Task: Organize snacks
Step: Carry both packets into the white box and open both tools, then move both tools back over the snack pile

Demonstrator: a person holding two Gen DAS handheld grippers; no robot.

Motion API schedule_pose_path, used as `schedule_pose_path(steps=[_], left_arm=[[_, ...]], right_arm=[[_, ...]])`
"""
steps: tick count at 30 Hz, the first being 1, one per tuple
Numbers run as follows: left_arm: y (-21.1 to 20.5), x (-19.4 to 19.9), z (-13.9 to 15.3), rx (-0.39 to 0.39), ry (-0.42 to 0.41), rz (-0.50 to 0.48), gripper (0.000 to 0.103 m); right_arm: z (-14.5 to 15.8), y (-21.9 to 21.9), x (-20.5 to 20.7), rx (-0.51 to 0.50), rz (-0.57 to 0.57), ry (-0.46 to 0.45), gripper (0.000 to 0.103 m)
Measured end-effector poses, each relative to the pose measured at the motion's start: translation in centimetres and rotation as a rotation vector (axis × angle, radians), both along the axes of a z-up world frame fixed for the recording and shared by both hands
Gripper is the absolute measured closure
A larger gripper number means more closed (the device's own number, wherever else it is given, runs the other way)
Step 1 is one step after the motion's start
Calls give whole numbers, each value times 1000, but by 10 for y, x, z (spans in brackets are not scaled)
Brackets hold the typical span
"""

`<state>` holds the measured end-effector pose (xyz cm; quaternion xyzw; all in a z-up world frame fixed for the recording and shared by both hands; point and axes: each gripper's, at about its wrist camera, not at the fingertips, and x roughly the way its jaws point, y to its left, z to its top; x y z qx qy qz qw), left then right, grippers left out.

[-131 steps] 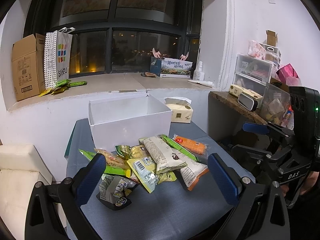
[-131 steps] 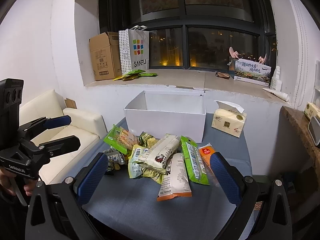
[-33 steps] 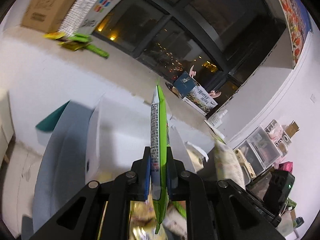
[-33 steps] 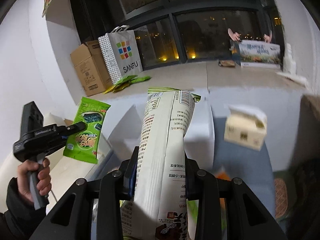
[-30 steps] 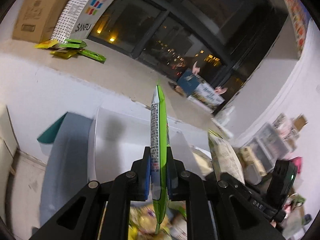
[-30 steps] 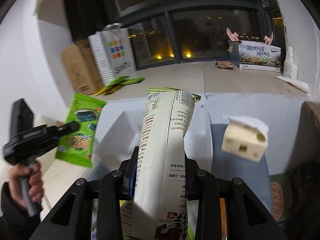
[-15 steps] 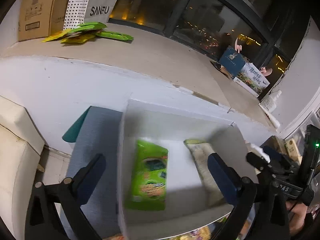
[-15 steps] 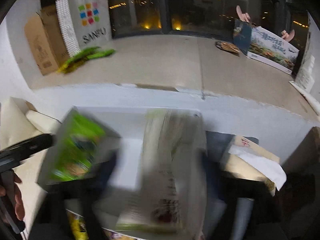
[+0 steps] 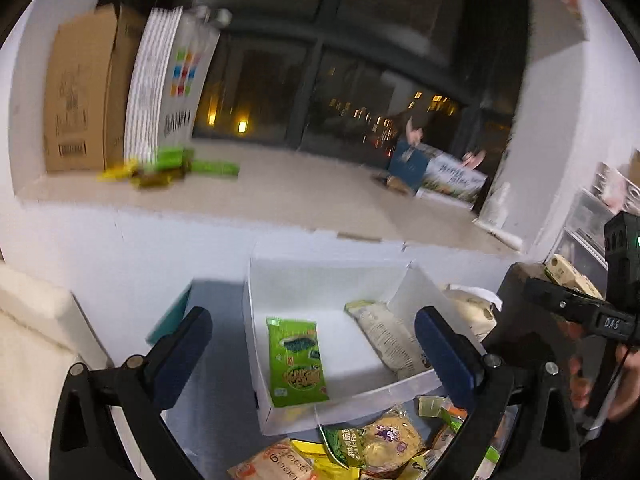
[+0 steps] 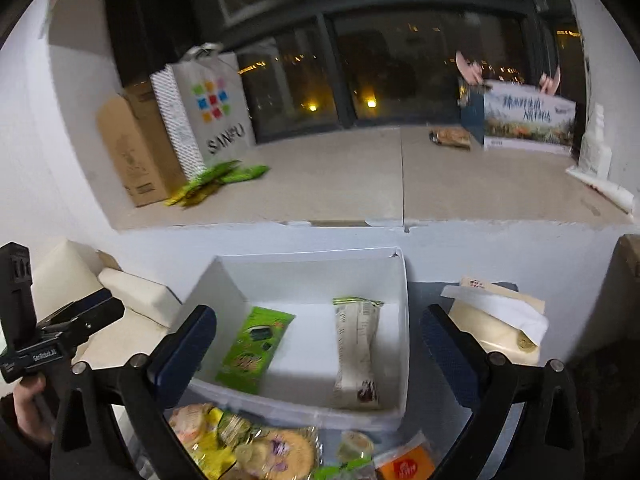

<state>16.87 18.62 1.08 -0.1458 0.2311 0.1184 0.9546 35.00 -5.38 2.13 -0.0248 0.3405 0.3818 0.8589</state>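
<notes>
A white open box (image 9: 332, 410) (image 10: 402, 320) stands on the grey table. Inside it lie a green snack pack (image 9: 297, 362) (image 10: 254, 350) on the left and a long white snack pack (image 9: 388, 338) (image 10: 357, 354) on the right. My left gripper (image 9: 316, 348) is open and empty above the box's near side. My right gripper (image 10: 318, 348) is open and empty above the box too. A pile of loose snacks (image 9: 360, 448) (image 10: 248, 444) lies on the table in front of the box.
A tissue pack (image 10: 496, 320) (image 9: 468, 308) lies right of the box. A window sill behind holds a cardboard box (image 10: 136, 152), a SANFU bag (image 10: 208, 112) and green packets (image 10: 216, 180). A cream sofa (image 9: 28, 340) stands left of the table.
Both grippers opened over the box and let go of their packs. The green pack and the white pack now lie inside the box. Both grippers have since drawn back a little.
</notes>
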Motion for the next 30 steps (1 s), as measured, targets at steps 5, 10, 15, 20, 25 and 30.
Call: schedule_pose_path(steps=[5, 10, 15, 20, 25, 30], left_arm=[[-38, -45, 3, 61, 38, -89, 0], [-56, -90, -4, 21, -11, -125, 0], [-72, -134, -23, 13, 1, -131, 0], [-92, -166, -50, 6, 46, -119, 0], [-107, -179, -60, -26, 65, -153, 0], [-109, -184, -55, -30, 49, -150, 0]], right_arm=[[12, -27, -48, 8, 58, -10, 0], [4, -67, -93, 17, 37, -26, 0], [-24, -103, -137, -1, 23, -37, 0], [-57, -122, -178, -116, -3, -84, 0], [-79, -137, -214, -151, 24, -92, 0], [-90, -131, -220, -167, 81, -73, 0]])
